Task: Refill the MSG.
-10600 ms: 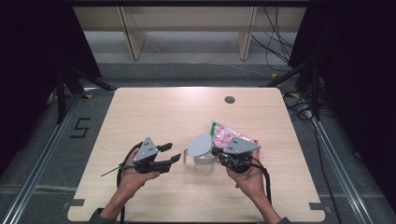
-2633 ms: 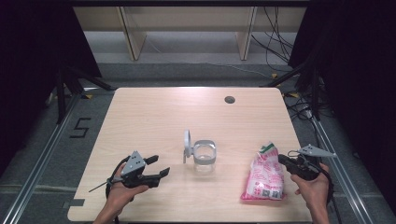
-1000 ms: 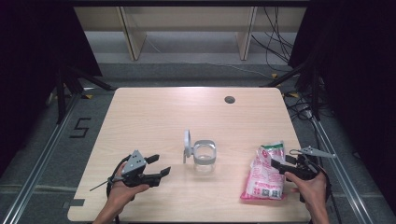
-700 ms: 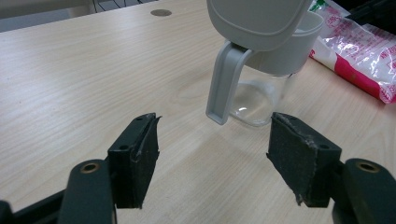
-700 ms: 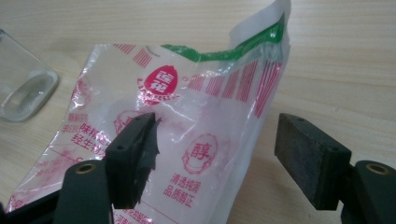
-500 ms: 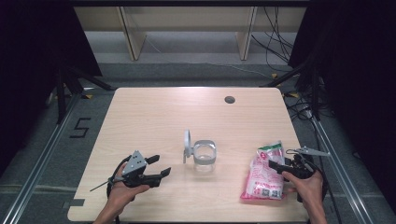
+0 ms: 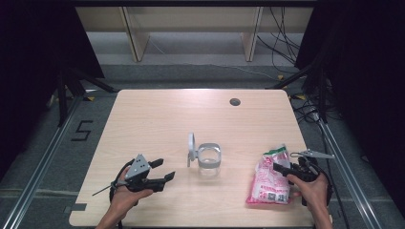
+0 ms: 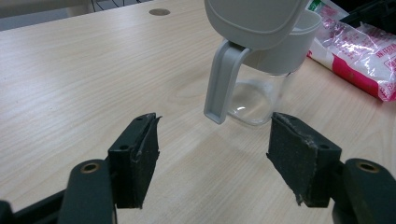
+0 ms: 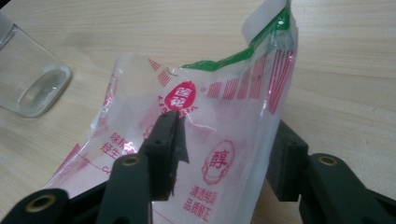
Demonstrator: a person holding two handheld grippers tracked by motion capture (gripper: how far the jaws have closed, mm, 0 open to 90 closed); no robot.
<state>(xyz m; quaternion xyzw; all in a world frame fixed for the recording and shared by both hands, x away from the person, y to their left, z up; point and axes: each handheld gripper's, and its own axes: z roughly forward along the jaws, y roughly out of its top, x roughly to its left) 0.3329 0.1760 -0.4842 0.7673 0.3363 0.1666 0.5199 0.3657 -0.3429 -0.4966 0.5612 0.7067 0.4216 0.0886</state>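
Note:
A pink and white snack bag (image 7: 267, 183) lies at the table's front right. My right gripper (image 7: 280, 169) is at its upper end. In the right gripper view the bag (image 9: 219, 107) fills the gap of that gripper (image 9: 224, 158). The jaws have just been closing, and both pads press into the crumpled plastic. A clear glass jar (image 7: 209, 160) stands mid-table, with its grey hinged lid (image 7: 191, 148) flipped up. My left gripper (image 7: 166, 169) rests open to the jar's left, with nothing between its fingers. In the left gripper view the jar (image 8: 261, 93) stands just beyond that gripper (image 8: 212, 154).
The wooden table (image 7: 157, 119) has a small round grommet (image 7: 234, 101) near its far edge. Dark stands and cables line the floor on both sides. The bag (image 8: 359, 51) lies to the right behind the jar in the left gripper view.
The right gripper's jaws have narrowed onto the bag's upper end, which now stands crumpled between them. The left hand and the jar have stayed put.

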